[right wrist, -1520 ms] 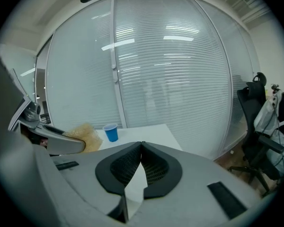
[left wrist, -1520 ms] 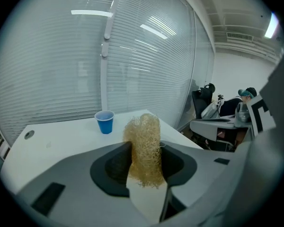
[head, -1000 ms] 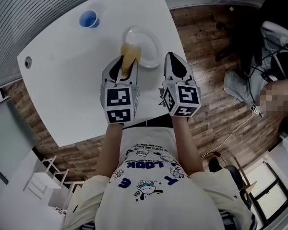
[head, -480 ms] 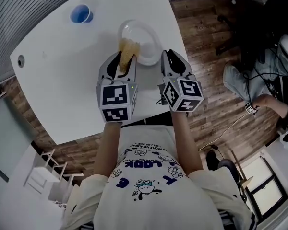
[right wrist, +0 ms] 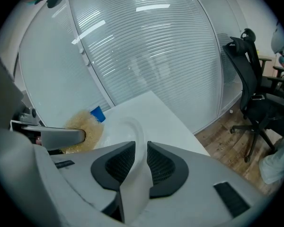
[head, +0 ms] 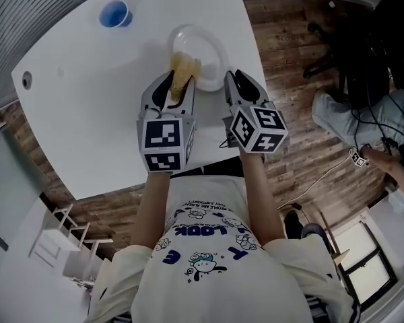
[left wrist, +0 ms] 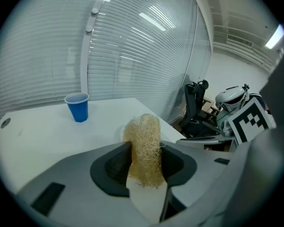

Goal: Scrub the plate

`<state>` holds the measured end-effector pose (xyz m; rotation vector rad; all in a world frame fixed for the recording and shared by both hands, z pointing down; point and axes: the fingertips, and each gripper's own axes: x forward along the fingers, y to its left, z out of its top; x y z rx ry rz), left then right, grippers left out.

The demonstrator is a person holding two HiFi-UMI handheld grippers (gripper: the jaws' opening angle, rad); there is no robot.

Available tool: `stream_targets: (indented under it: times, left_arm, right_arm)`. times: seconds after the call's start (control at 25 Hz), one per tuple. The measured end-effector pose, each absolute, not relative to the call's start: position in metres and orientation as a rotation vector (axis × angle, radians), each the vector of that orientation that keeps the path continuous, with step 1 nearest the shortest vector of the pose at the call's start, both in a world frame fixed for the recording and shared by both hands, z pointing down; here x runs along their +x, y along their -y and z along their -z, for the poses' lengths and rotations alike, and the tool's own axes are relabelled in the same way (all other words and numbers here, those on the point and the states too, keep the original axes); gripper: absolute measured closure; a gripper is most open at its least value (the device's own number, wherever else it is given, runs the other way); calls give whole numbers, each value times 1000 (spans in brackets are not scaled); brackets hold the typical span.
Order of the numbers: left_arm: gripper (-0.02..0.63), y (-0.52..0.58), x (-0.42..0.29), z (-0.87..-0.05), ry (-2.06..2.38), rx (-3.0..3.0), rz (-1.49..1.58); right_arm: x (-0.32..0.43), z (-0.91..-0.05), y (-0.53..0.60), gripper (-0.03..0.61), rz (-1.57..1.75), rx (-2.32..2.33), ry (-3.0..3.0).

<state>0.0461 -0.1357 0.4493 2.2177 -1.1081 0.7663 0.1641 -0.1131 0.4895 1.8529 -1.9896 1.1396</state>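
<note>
In the head view, the white plate (head: 200, 46) lies near the right edge of the white table (head: 87, 106), with a blue cup (head: 114, 13) well apart at the far left. Our left gripper (head: 177, 86) reaches in from the near side and holds a straw-coloured scrubber (head: 183, 70), whose far end sits over the near part of the plate. Our right gripper (head: 237, 81) is at the plate's near right rim.

In the left gripper view, the jaws are clamped on the scrubber (left wrist: 143, 145), which stands up between the pads and pokes out beyond them. The cup (left wrist: 78, 107) stands upright further back on the table. We see little of the plate here, as the scrubber covers most of it.

In the right gripper view, the jaws are closed on the plate's rim (right wrist: 135, 145), a thin white edge pinched between the ribbed pads. The scrubber (right wrist: 85, 126) shows at the left, over the plate, under one grey jaw of the left gripper. We cannot tell whether the plate is lifted or flat.

We judge that both tools are in place: the plate is steadied and the scrubber is on it. The plate looks plain white, with no foam, water or visible dirt, so we cannot say how much is already scrubbed. The far half looks untouched by the scrubber for now.
</note>
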Motion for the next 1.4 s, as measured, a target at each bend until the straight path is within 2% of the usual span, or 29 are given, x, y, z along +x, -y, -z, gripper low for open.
stream_targets:
  times: [1.4]
  left_arm:
    - [434,125,55,-453,1070,2247,-769]
  right_arm:
    - [154,-509,119,520,-1387,1736,1838]
